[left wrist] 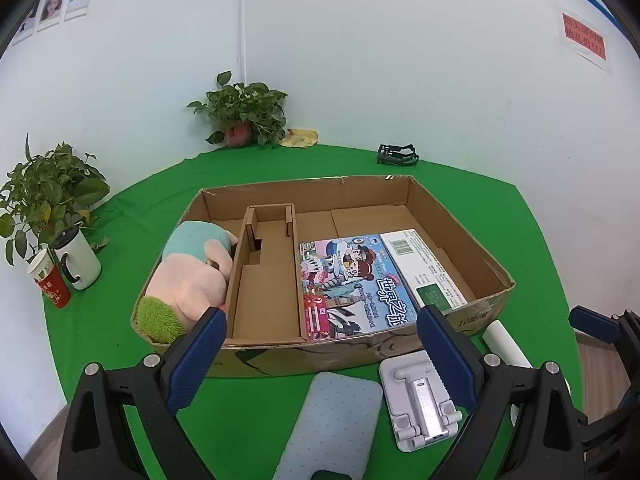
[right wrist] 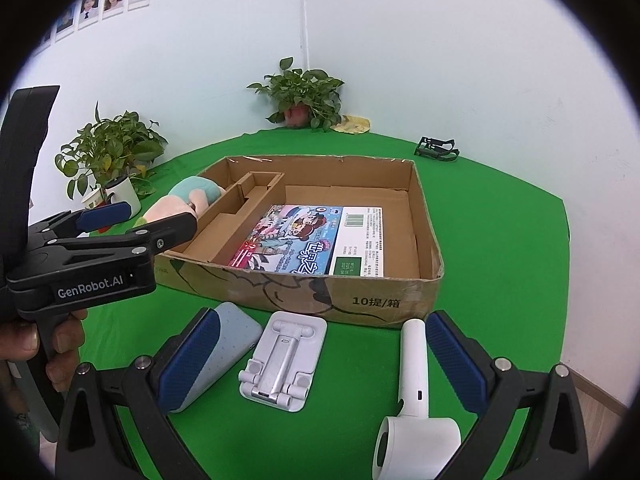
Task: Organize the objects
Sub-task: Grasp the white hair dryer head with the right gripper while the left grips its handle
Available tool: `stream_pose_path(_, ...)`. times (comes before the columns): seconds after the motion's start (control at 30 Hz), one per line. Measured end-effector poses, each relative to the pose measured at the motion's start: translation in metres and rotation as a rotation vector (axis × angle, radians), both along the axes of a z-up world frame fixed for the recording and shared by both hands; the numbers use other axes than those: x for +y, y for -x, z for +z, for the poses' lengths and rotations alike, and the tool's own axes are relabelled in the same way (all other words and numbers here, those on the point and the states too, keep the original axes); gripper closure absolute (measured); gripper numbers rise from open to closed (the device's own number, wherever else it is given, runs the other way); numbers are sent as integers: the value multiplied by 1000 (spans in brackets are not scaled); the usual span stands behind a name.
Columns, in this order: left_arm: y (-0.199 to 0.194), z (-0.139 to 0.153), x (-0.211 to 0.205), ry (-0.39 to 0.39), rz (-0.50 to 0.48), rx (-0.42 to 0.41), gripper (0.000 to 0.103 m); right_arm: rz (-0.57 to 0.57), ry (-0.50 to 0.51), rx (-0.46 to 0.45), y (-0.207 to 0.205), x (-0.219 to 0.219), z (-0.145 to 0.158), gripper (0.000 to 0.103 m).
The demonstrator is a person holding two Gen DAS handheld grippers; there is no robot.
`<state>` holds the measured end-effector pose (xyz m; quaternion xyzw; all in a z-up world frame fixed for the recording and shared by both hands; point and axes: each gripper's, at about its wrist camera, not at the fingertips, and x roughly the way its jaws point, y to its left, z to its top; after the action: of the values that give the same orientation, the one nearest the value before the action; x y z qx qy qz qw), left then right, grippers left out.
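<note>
- Both grippers — left gripper (left wrist: 320, 344) and right gripper (right wrist: 320, 360) — are hanging released, grasping nothing.
- Phone stand (right wrist: 284, 360) is lying just outside the cardboard box (right wrist: 400, 300); picking it up likely comes next — aligning, then closing.

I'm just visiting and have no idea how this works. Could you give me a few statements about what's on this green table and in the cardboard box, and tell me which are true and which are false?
1. The plush toy lies in the leftmost compartment of the cardboard box. True.
2. The narrow middle compartment holds the picture book. False: nothing is seen in it; the picture book lies in the wide right section.
3. The white phone stand is outside the box, on the green cloth. True.
4. The right gripper is clamped on the white lint roller. False: its jaws are open, and the white lint roller lies free between them.
5. Two mugs stand by a potted plant. True.
</note>
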<state>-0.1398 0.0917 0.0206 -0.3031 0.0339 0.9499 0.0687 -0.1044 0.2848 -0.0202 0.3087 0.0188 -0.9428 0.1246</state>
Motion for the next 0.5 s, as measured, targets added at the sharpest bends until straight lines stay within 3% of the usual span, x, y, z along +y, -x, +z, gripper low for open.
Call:
stream_pose_path(0.07, 2, -2, 2, -4, -4, -9, 6, -8, 2, 5, 0, 3, -1, 10)
stream_pose_path(0.13, 5, -4, 4, -6, -12, -16, 6, -6, 1, 0, 1, 5, -3, 37)
stream_pose_path(0.2, 7, -7, 8, -5, -27, -27, 8, -9, -9, -6, 3, 6, -5, 38)
stream_pose_path(0.27, 10, -9, 10, -8, -37, -39, 9, -16, -13, -12, 4, 8, -8, 31)
stream_pose_path(0.33, 12, -12, 12, -8, -41, -44, 13, -31, 9, -4, 4, 14, -10, 2)
stream_pose_path(0.5, 17, -24, 20, -51, -100, -98, 12, -60, 37, -24, 4, 33, -17, 1)
